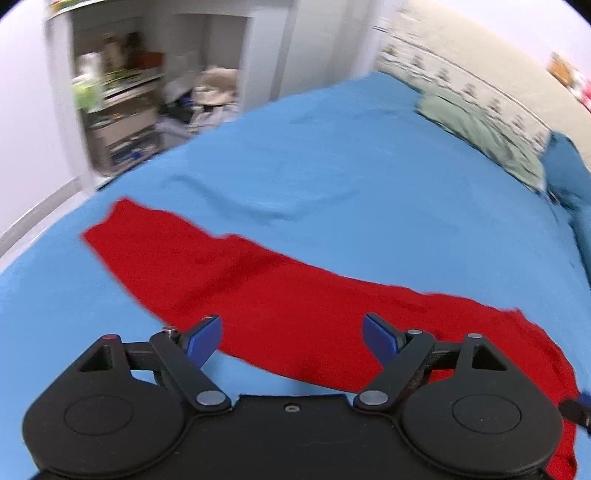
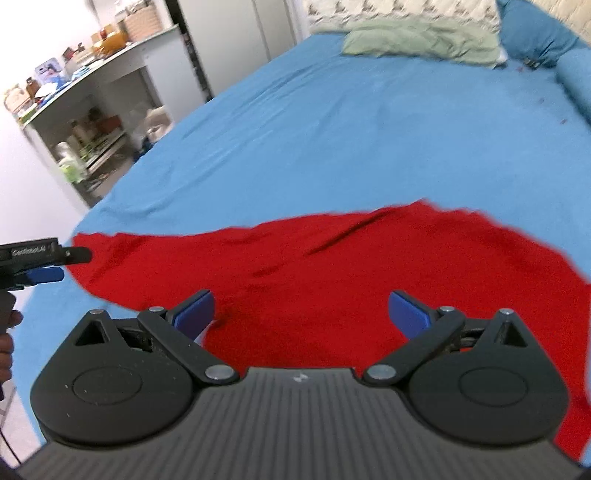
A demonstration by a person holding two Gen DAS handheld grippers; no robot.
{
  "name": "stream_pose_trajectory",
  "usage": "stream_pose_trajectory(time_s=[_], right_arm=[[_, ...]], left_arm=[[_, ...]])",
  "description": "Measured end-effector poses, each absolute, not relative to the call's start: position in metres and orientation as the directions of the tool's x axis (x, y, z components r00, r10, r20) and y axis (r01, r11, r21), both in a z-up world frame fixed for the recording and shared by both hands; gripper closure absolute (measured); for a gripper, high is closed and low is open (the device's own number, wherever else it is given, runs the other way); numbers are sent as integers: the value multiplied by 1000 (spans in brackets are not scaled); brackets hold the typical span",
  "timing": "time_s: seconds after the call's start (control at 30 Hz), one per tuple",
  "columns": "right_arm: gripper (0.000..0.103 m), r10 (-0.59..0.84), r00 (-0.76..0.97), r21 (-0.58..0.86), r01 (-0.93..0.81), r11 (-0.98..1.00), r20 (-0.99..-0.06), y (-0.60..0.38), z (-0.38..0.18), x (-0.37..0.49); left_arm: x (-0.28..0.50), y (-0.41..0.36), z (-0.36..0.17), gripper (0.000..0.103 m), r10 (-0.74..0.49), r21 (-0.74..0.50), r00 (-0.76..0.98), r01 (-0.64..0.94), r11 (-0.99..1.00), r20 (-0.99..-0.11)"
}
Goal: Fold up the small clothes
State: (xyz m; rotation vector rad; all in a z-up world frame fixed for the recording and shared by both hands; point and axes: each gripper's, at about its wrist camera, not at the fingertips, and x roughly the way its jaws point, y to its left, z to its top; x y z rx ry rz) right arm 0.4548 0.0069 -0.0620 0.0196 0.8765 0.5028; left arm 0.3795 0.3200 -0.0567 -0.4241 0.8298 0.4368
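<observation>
A bed with a blue sheet (image 2: 332,122) fills most of the room. At its far end lie a pale green pillow (image 2: 421,40) and a blue pillow (image 2: 532,35) against a cream patterned headboard (image 2: 388,9). Left of the bed stands a white open shelf unit (image 2: 92,122) crowded with bottles and boxes, against a white wall (image 2: 22,48).

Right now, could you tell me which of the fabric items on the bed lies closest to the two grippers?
The red garment, spread flat on the blue sheet just beyond both open grippers. The pale green cloth and blue pillow lie far off at the headboard end.
</observation>
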Motion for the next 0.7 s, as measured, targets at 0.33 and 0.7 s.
stream_pose_trajectory(time_s=[0.33, 0.7], right_arm=[[0, 425, 461, 242, -405, 882, -779, 99, -111, 446], [0, 416, 455, 223, -418, 881, -788, 123, -135, 446]], left_arm=[[352, 440, -108, 19, 224, -275, 564, -664, 695, -795], [376, 469, -144, 41, 231, -343, 613, -670, 658, -755]])
